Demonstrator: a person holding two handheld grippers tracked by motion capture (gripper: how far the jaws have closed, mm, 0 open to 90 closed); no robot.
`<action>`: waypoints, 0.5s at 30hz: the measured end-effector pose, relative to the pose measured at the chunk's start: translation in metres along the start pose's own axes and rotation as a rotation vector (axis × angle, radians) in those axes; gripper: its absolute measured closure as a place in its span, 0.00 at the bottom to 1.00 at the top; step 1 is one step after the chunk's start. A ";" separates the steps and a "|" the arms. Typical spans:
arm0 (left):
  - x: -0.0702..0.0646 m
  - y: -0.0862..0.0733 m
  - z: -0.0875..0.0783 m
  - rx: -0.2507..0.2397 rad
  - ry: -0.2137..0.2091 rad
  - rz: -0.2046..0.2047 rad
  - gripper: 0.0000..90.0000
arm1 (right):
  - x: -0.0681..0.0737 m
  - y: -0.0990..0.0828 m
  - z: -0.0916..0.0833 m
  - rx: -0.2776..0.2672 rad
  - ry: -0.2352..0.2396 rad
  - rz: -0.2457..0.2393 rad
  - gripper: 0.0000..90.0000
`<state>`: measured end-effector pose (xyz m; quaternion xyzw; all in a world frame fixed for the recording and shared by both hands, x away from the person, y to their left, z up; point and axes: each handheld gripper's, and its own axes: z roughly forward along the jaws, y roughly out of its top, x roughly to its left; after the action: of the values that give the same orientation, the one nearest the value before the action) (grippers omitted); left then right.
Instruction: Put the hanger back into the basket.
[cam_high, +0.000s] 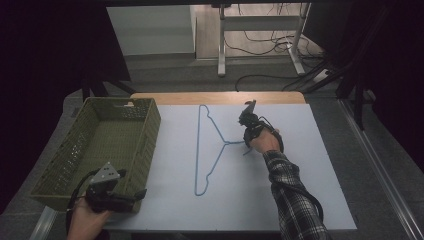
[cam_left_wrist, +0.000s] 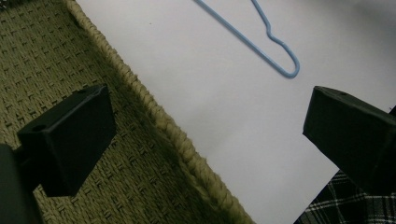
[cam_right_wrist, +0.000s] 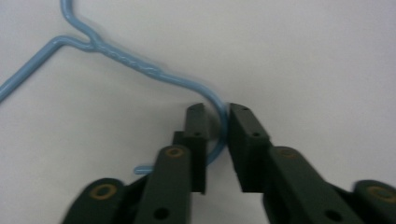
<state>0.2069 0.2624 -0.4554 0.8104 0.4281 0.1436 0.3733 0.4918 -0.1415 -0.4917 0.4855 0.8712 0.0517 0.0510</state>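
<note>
A: Start at the right gripper (cam_right_wrist: 215, 116). What are the jaws doing?

B: Nearly together, with the curved hook of the blue wire hanger (cam_right_wrist: 140, 65) running between them. The wire sits against the right-hand pad; a sliver of gap shows on the other side, so I'd call it closed on the hook, barely.

A: And from above?

B: The right gripper (cam_high: 248, 116) sits at the hook end of the hanger (cam_high: 205, 150), which lies flat on the white sheet (cam_high: 300, 190), its long bar towards the basket. A plaid sleeve (cam_high: 292, 195) leads back from the hand.

A: The left gripper?

B: The left gripper (cam_high: 112, 192) hangs over the near corner of the green woven basket (cam_high: 65, 160), jaws wide apart with nothing between them. In its own view the basket rim (cam_left_wrist: 163, 121) runs diagonally between the pads.

A: The surface?

B: The white sheet covers a wooden table (cam_high: 215, 97); the basket stands at its left edge.

A: Beyond it?

B: Grey floor, a white desk frame (cam_high: 260, 22) with cables (cam_high: 270, 45) trailing on the ground, and dark surroundings on both sides.
</note>
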 end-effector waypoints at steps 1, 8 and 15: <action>0.000 0.000 0.000 0.000 0.001 0.001 0.03 | 0.000 -0.001 0.000 -0.004 0.005 0.005 0.91; 0.000 0.001 -0.001 -0.004 0.005 0.000 0.03 | 0.003 -0.003 0.000 -0.019 -0.017 0.016 0.94; -0.003 0.003 -0.003 -0.012 0.020 0.003 0.03 | 0.005 -0.006 -0.006 -0.050 -0.030 0.001 0.94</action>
<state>0.2054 0.2605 -0.4515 0.8074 0.4295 0.1547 0.3737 0.4833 -0.1407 -0.4867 0.4854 0.8685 0.0663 0.0761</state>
